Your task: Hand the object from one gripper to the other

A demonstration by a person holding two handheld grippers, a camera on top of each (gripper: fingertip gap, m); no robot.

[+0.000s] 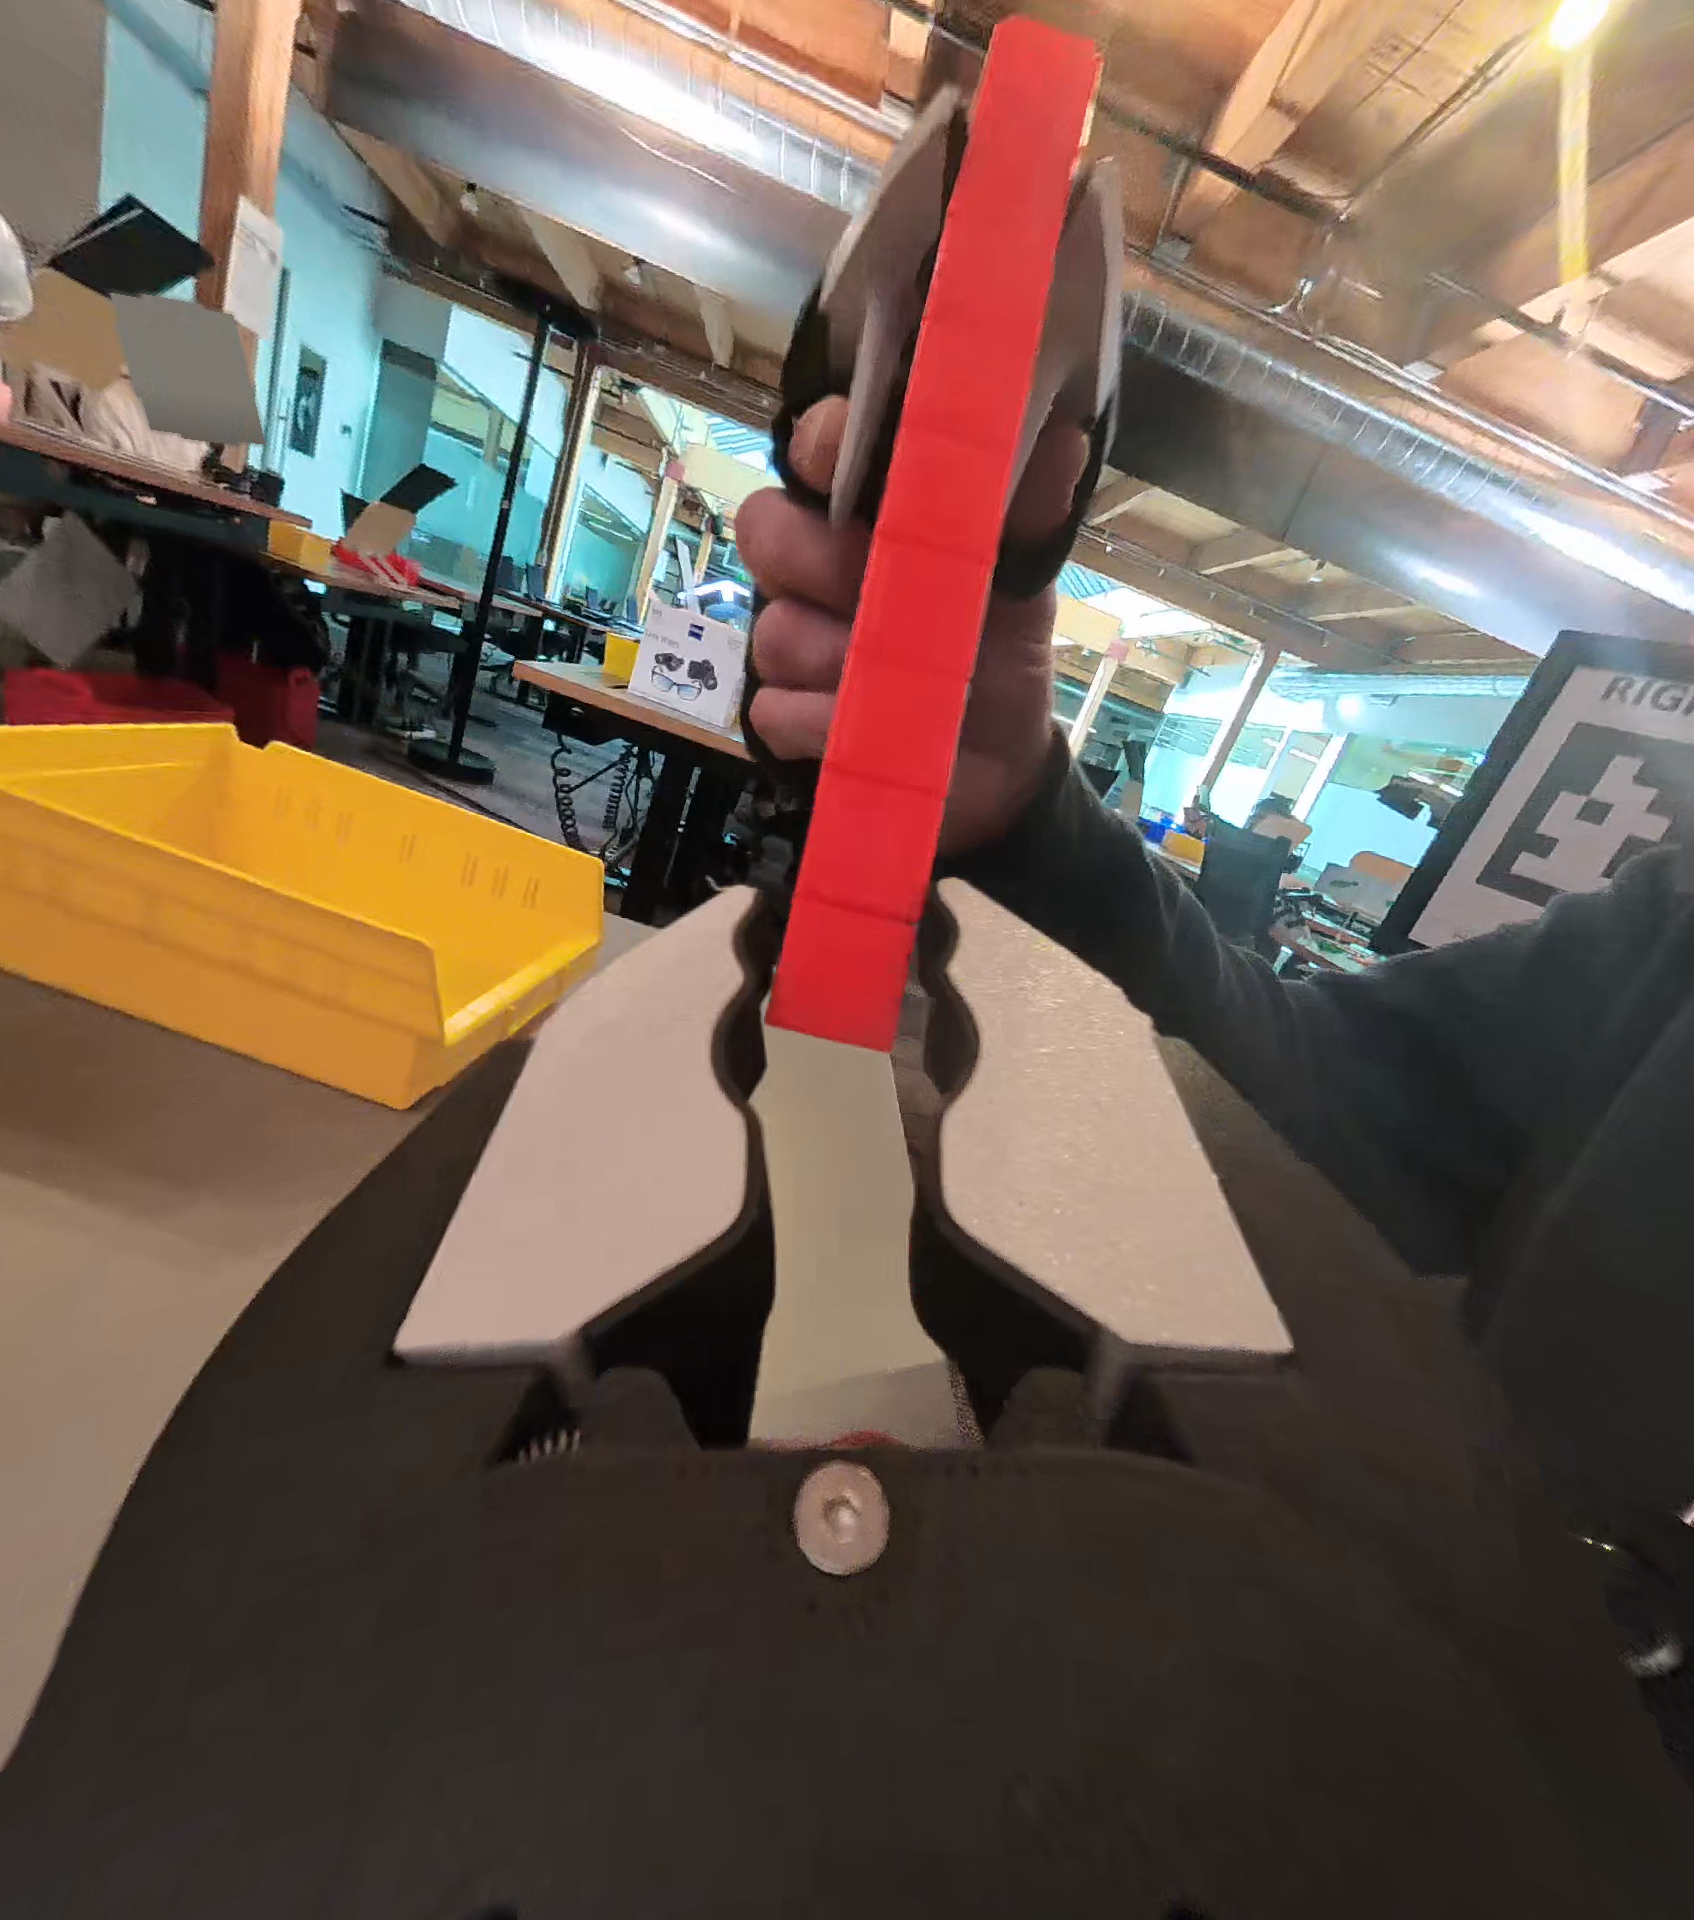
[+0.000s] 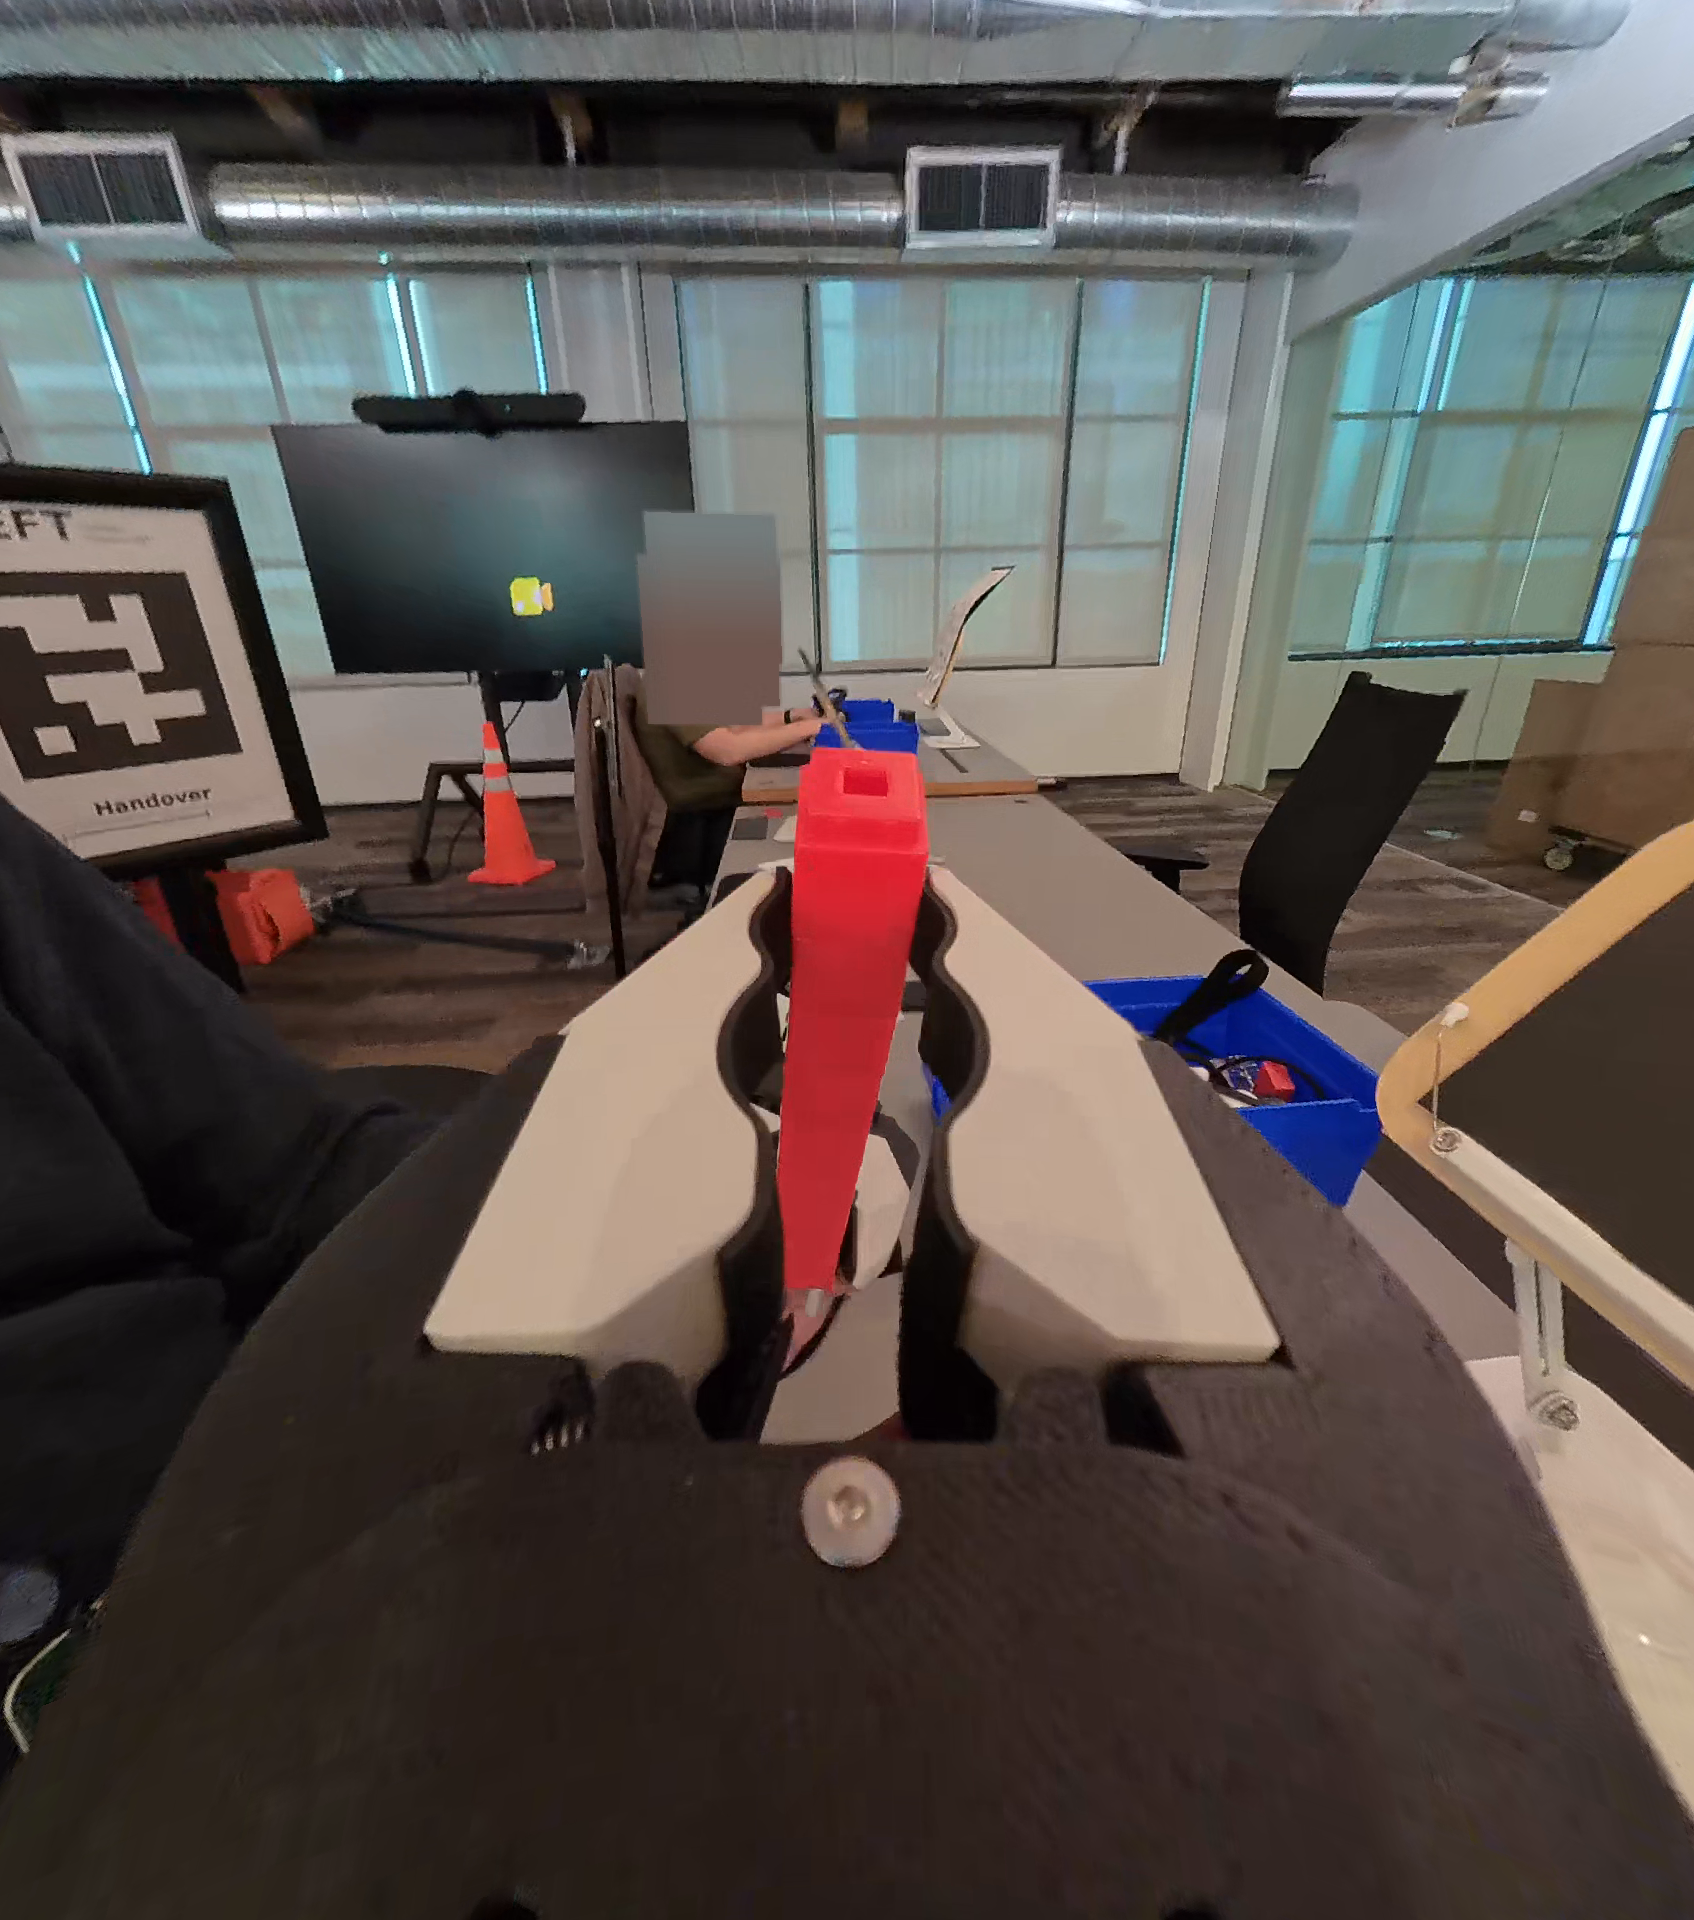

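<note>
A long red bar (image 1: 936, 520) made of joined cubes stands nearly upright between both grippers. My left gripper (image 1: 841, 971) is shut on the bar's lower end. My right gripper (image 1: 978, 312), held by a hand, is blurred and straddles the bar near its top, fingers against its sides. In the right wrist view the right gripper (image 2: 858, 914) is closed on the red bar (image 2: 848, 1018) just below its upper end, which has a square hole. Bits of the left gripper show below, behind the bar.
A yellow bin (image 1: 251, 914) sits on the grey table (image 1: 43, 1195) to the left. A blue bin (image 2: 1321, 1132) with small parts sits to the right on the table. A dark wood-edged panel (image 2: 1601, 1039) stands close on the right. A dark sleeve (image 1: 1445, 1091) reaches in. Spacing between my two grippers at the tips: around 12 cm.
</note>
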